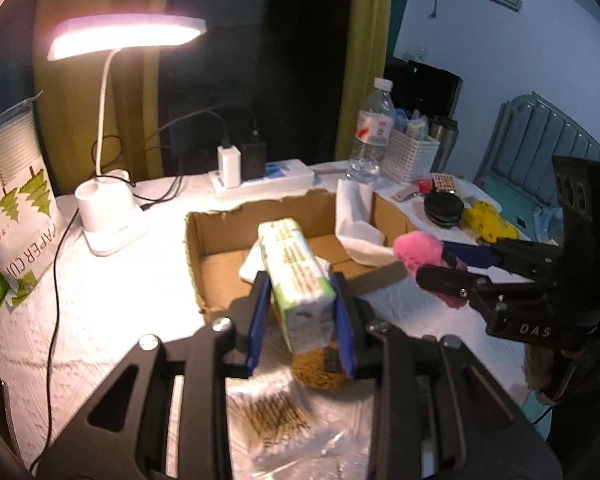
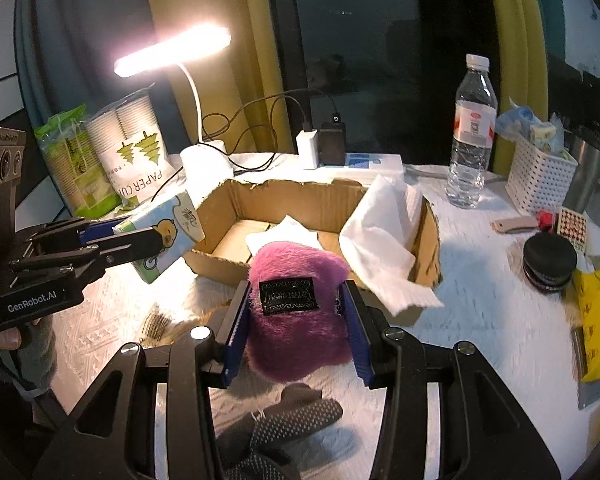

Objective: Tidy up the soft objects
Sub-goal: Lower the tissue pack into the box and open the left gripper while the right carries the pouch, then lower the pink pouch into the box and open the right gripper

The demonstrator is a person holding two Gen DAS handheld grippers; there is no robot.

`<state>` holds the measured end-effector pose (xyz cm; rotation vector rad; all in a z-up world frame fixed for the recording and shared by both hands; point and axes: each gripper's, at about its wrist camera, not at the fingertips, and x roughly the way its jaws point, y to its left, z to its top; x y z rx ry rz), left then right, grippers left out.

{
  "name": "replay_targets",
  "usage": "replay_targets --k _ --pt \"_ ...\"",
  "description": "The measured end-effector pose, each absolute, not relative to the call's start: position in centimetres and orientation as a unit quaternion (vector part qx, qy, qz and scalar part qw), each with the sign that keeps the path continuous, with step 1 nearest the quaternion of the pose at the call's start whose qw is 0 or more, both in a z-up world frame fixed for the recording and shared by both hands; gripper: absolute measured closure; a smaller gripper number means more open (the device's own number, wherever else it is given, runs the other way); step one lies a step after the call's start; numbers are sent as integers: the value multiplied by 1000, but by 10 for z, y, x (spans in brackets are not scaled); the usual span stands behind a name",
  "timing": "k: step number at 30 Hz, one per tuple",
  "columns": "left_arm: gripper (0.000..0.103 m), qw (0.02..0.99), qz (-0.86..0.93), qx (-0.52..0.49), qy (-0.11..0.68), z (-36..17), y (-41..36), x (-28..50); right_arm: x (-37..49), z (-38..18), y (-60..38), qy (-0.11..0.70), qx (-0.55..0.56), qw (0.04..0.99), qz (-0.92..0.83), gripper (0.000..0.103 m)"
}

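My left gripper [image 1: 300,292] is shut on a green-and-white tissue pack [image 1: 296,280], held above the near edge of the open cardboard box [image 1: 216,236]. In the right wrist view the same pack [image 2: 164,236] hangs at the box's left corner. My right gripper [image 2: 296,300] is shut on a pink fluffy plush item [image 2: 296,320] with a black label, held just in front of the box [image 2: 300,200]. In the left wrist view the plush [image 1: 420,252] sits at the box's right side. White cloths [image 2: 384,240] lie inside the box.
A lit desk lamp [image 1: 112,216], paper cup sleeve [image 1: 16,200], power strip [image 1: 260,180], water bottle [image 2: 470,136] and white basket [image 2: 540,176] ring the box. A grey dotted glove [image 2: 292,420], cotton swab bag [image 1: 284,420], black round case [image 2: 548,260] and yellow bag [image 2: 596,320] lie on the white tablecloth.
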<state>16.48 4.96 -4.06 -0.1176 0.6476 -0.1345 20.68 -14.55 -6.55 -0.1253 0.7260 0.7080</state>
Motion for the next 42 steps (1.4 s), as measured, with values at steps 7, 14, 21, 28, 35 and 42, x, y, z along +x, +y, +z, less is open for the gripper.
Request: replay_targets --k 7,14,21,28,35,42 --pt "72 947 -55 -59 312 -36 63 178 219 -60 -140 341 -62 875 338 56" --pt "72 944 -44 -65 320 -44 73 197 238 -58 -139 337 -62 880 328 56" --pt "72 939 -38 -66 336 -57 74 215 259 -66 -143 344 -55 882 318 56" --pt "70 931 -27 -68 359 -74 74 236 279 -76 -144 353 -52 880 313 56" --pt "36 929 -17 -86 360 -81 78 245 292 -88 -143 364 -55 879 304 56" --pt "27 931 -13 -88 353 -77 81 241 295 -90 -142 365 -52 880 299 46"
